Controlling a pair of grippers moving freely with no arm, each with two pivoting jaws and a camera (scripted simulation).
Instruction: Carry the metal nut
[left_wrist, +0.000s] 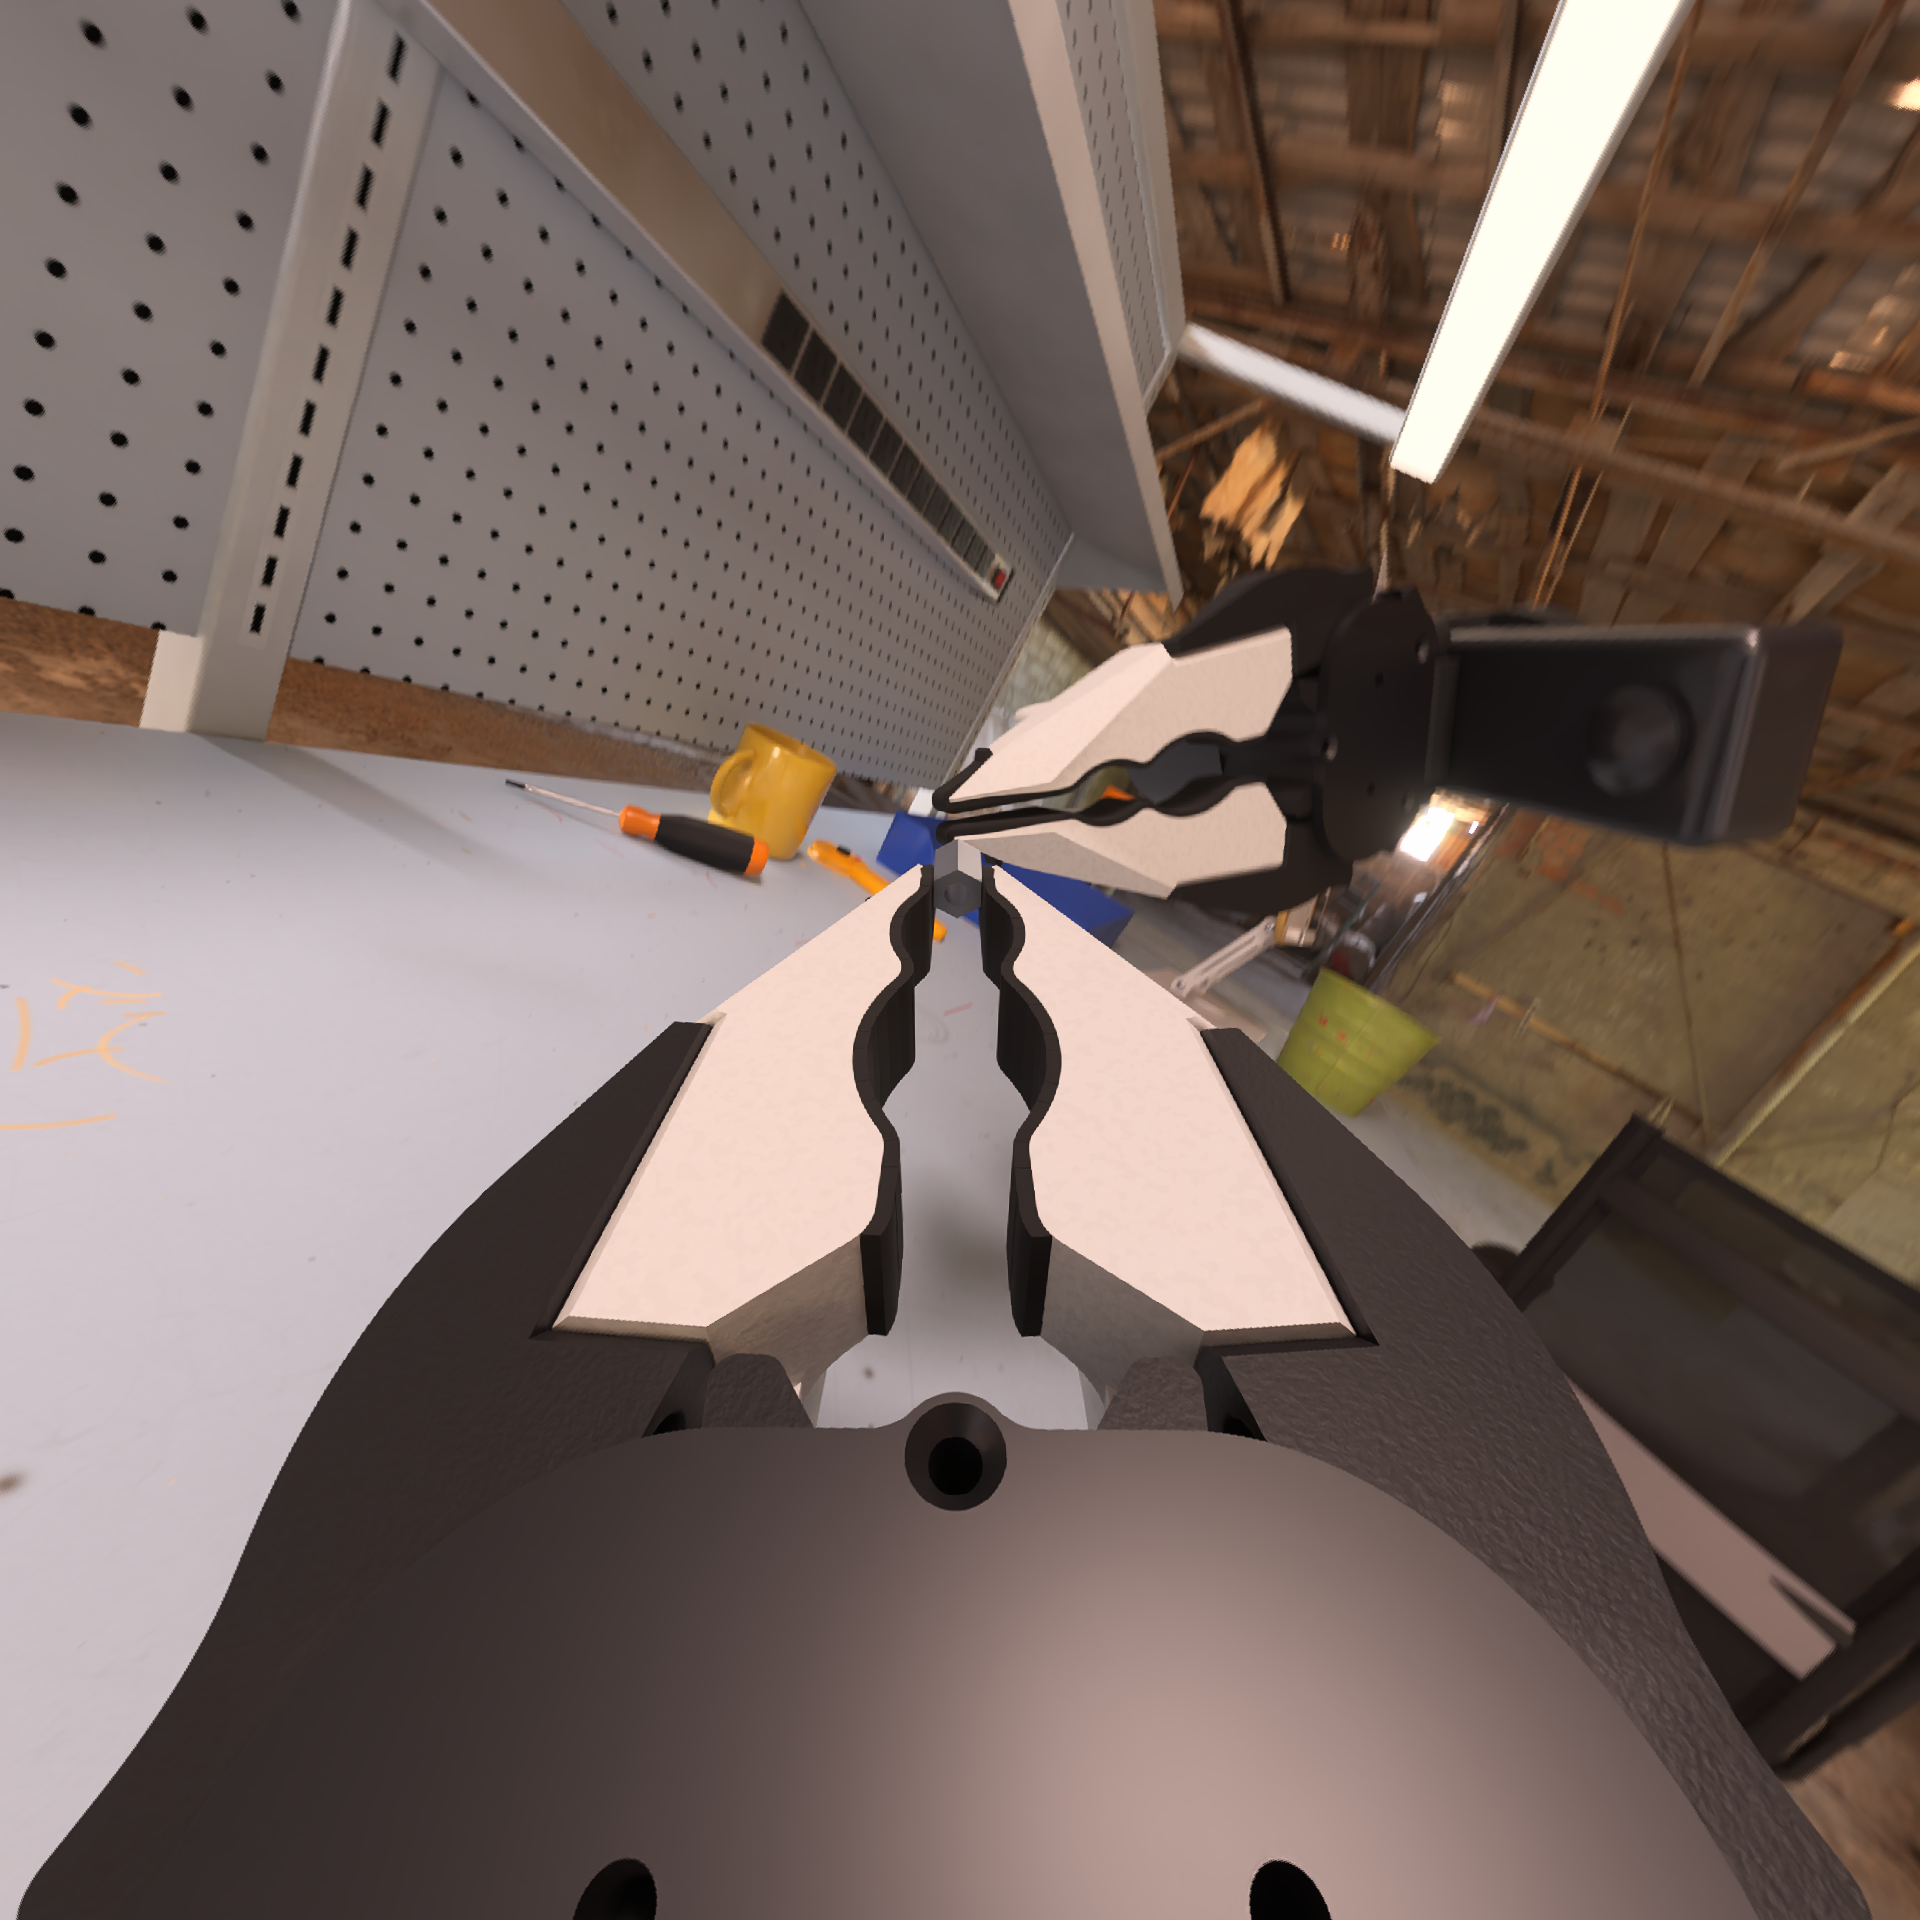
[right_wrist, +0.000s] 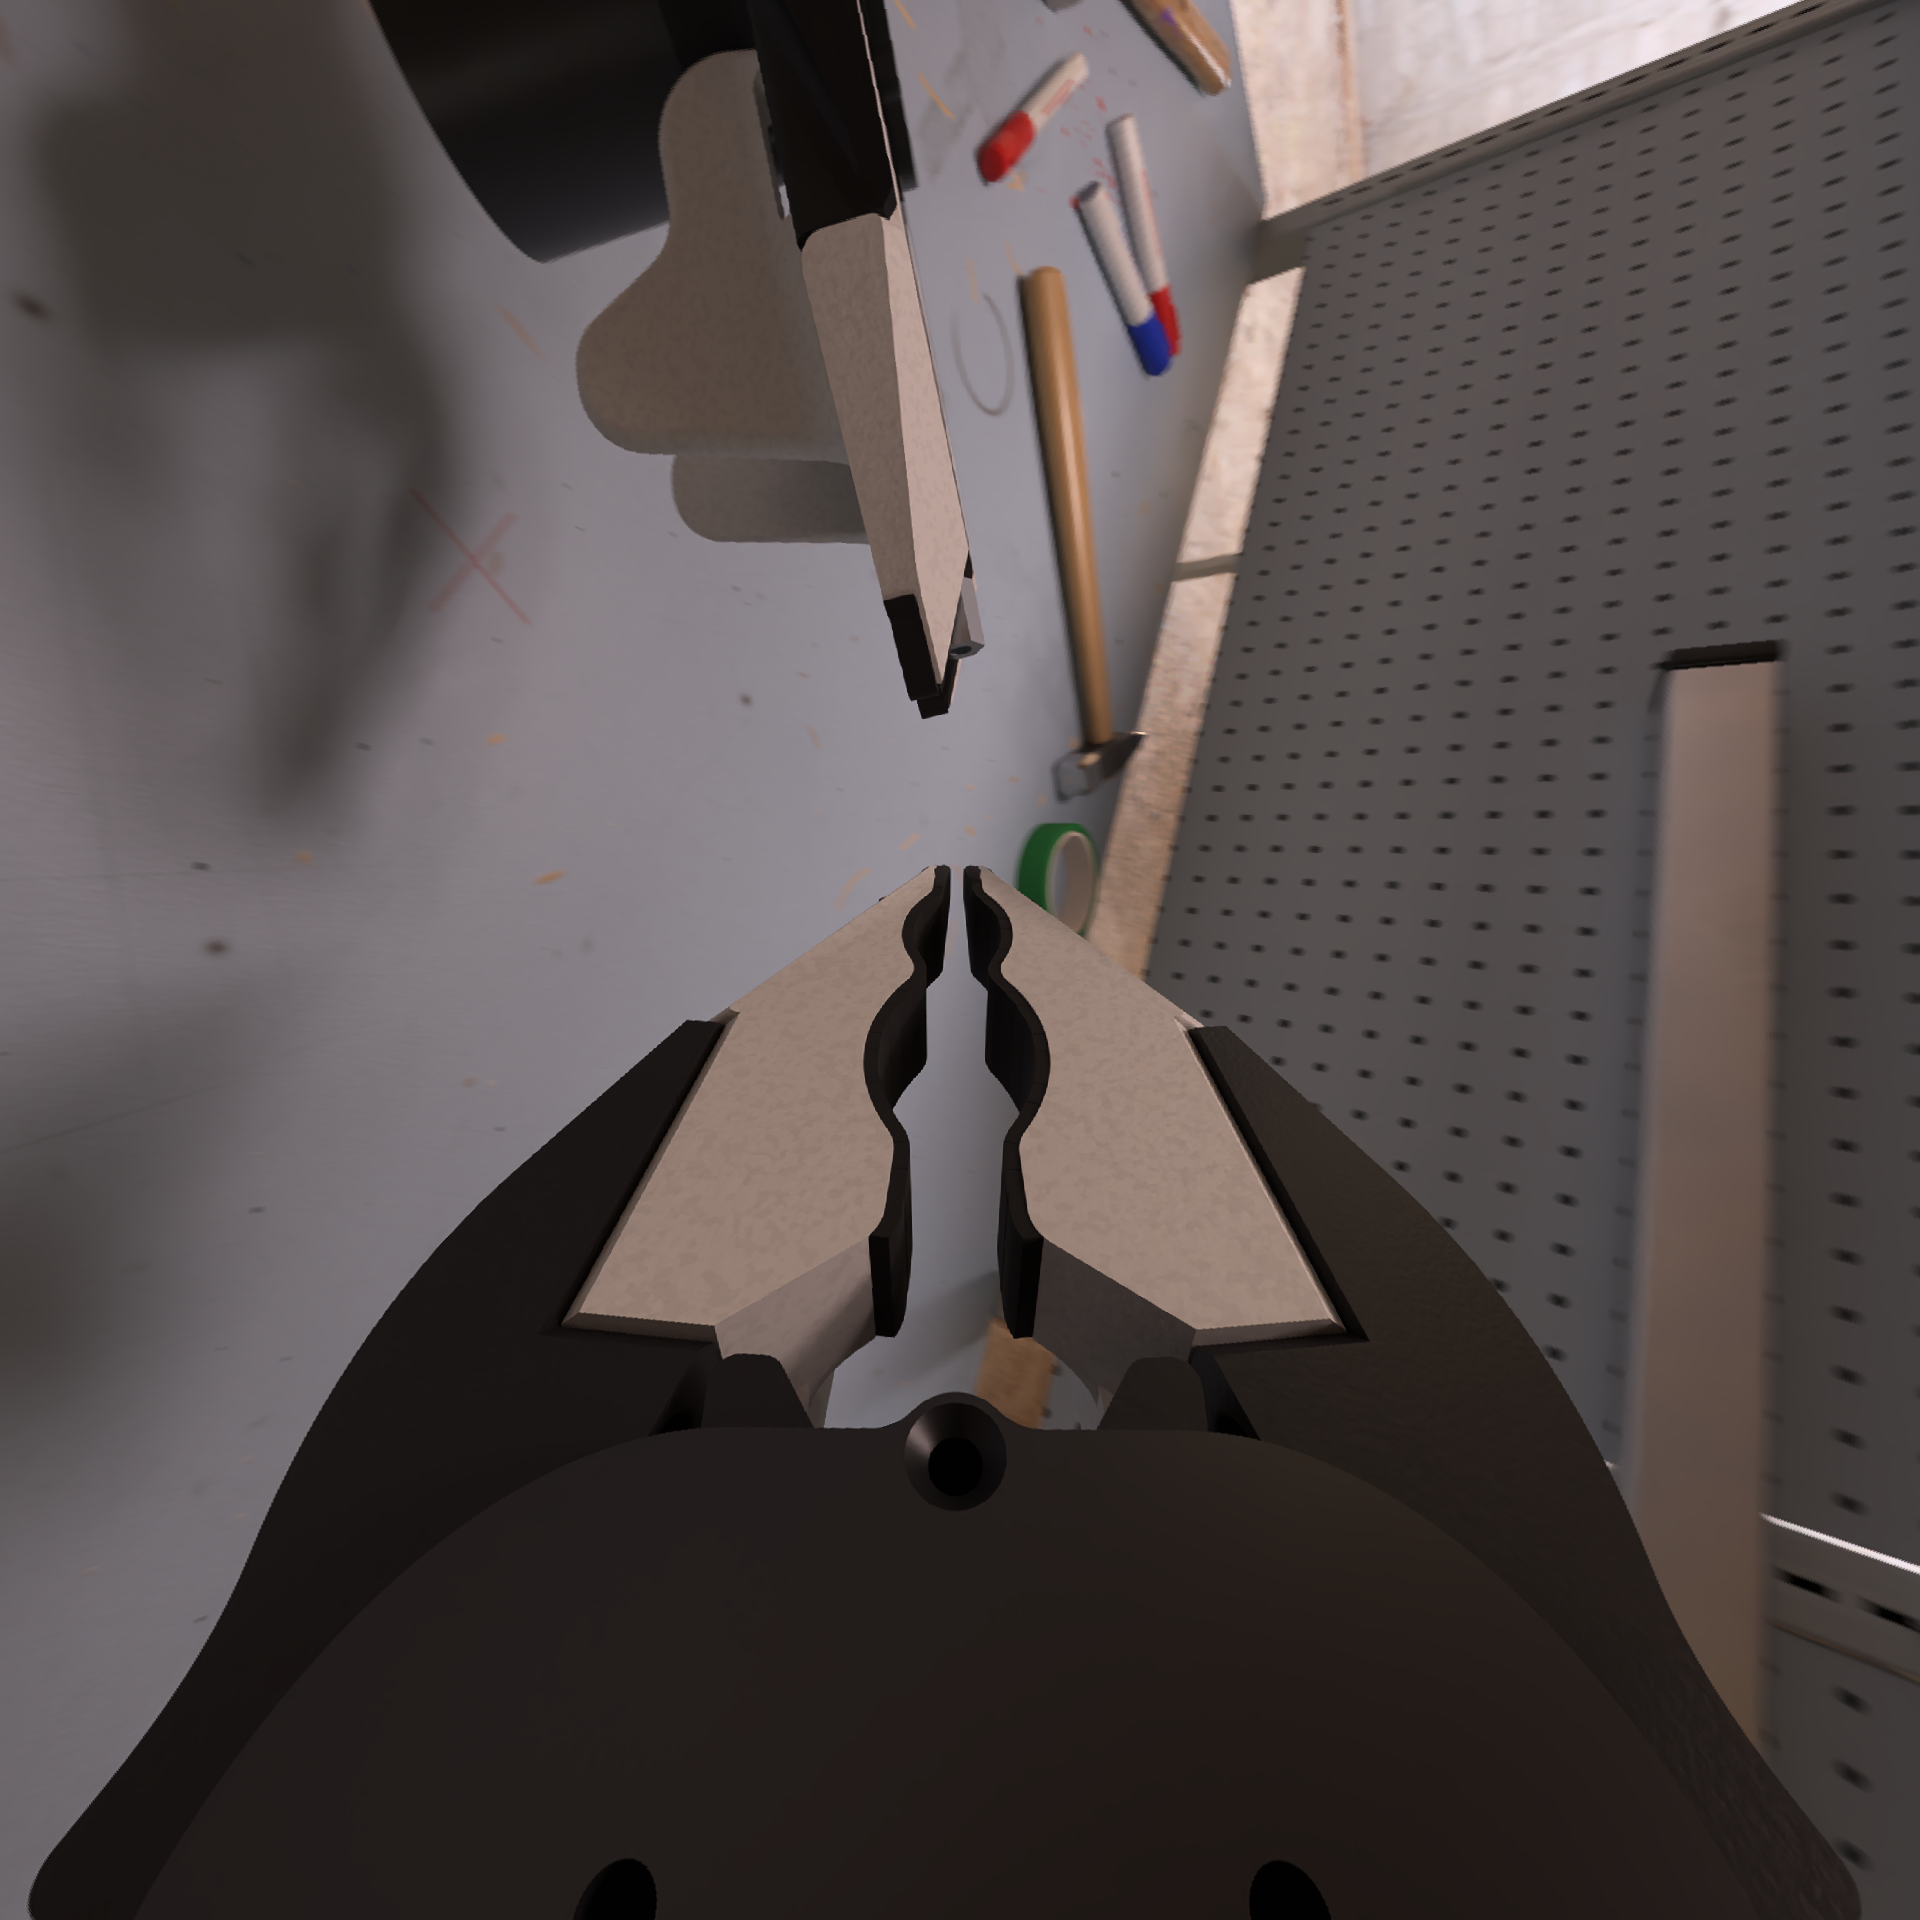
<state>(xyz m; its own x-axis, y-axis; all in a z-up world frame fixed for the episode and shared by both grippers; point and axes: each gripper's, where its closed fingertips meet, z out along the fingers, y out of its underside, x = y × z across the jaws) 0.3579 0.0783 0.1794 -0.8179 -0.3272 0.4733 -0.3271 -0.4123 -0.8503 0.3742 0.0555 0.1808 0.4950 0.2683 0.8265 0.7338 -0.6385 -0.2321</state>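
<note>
My left gripper (left_wrist: 954, 883) is shut on the small grey metal nut (left_wrist: 954, 891), which sits pinched between its fingertips above the grey bench top (left_wrist: 312, 1039). In the right wrist view the left gripper (right_wrist: 935, 691) shows from the side at the top, with the nut (right_wrist: 970, 623) sticking out near its tips. My right gripper (right_wrist: 957, 881) is shut and empty, its jaws almost touching. In the left wrist view the right gripper (left_wrist: 940, 816) hovers just above and beyond the nut, pointing left.
A yellow mug (left_wrist: 774, 790), a screwdriver (left_wrist: 691, 836), an orange knife (left_wrist: 847, 864) and a blue bin (left_wrist: 1081, 904) lie beyond the nut. A hammer (right_wrist: 1065, 499), markers (right_wrist: 1132, 260) and green tape (right_wrist: 1060, 868) lie by the pegboard (right_wrist: 1507, 727). A green bucket (left_wrist: 1351, 1039) stands off the bench.
</note>
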